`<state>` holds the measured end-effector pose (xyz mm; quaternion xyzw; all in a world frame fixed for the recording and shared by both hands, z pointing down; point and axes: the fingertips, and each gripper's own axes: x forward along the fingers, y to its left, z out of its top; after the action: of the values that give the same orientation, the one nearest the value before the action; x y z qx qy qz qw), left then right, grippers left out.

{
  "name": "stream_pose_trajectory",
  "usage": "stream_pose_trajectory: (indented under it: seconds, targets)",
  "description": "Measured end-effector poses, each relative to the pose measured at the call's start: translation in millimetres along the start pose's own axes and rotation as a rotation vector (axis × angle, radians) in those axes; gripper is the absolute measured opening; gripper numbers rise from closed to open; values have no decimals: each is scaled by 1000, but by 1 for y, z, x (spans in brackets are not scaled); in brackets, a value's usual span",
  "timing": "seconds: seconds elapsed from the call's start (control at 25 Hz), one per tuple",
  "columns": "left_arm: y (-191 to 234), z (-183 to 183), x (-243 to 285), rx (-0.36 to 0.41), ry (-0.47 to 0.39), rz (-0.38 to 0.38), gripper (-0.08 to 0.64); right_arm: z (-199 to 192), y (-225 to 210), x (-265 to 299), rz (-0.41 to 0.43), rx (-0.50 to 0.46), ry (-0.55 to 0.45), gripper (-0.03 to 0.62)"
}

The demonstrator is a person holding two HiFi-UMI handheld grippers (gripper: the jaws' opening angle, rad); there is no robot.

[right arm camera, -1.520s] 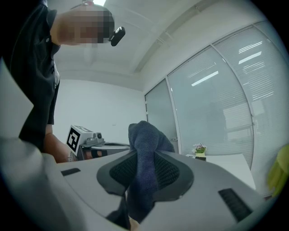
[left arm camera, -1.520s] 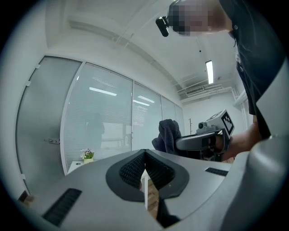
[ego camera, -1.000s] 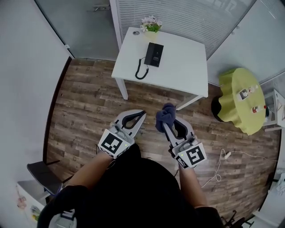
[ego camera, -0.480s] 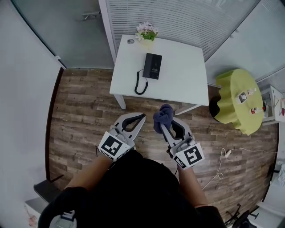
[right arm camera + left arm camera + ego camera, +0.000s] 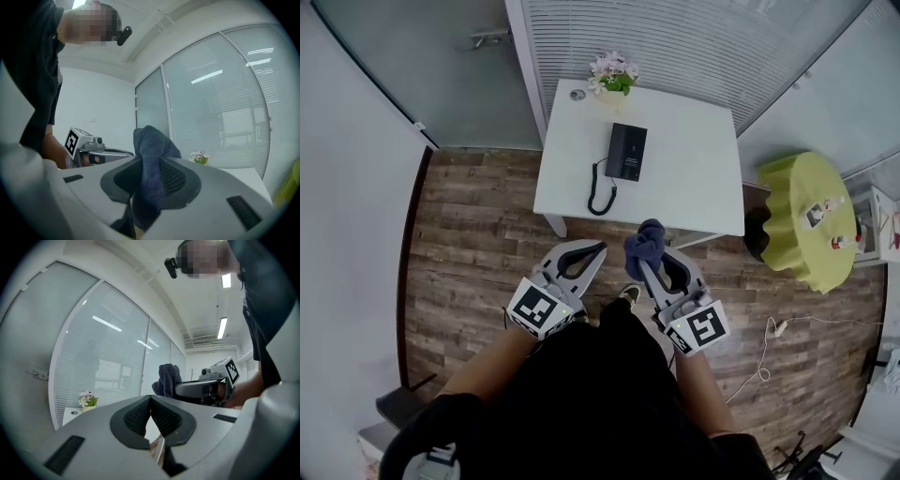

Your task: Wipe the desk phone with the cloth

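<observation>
A black desk phone [image 5: 627, 151] lies on the white table [image 5: 694, 178] ahead, its coiled cord [image 5: 600, 192] trailing toward the near edge. My right gripper [image 5: 651, 251] is shut on a dark blue cloth [image 5: 644, 243], which bunches above its jaws; the cloth [image 5: 151, 159] fills the jaw gap in the right gripper view. My left gripper [image 5: 589, 249] is shut with nothing in it, its pads meeting at the tip [image 5: 150, 399]. Both grippers are held over the wooden floor, short of the table's near edge. The right gripper and cloth [image 5: 168, 380] show in the left gripper view.
A small pot of flowers [image 5: 614, 73] stands at the table's far edge by a frosted glass wall. A round table with a yellow-green cover [image 5: 807, 220] stands to the right. A white cable [image 5: 764, 347] lies on the floor at right.
The view has moved slightly closer to the table over the last second. Both grippers keep their pose, the cloth still held in the right one.
</observation>
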<state>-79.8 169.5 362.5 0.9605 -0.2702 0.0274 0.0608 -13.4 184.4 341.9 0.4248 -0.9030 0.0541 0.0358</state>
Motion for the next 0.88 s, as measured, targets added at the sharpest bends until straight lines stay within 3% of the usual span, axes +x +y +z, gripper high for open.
stream_pose_trajectory:
  seconds: [0.24, 0.44, 0.88]
  targets:
    - [30, -7, 24, 12, 22, 58, 9, -4, -32, 27, 43, 4, 2, 107]
    - [49, 5, 57, 21, 10, 59, 9, -2, -71, 47, 80, 4, 12, 107]
    - [97, 2, 138, -9, 70, 175, 9, -11, -158, 84, 133, -38, 62, 107]
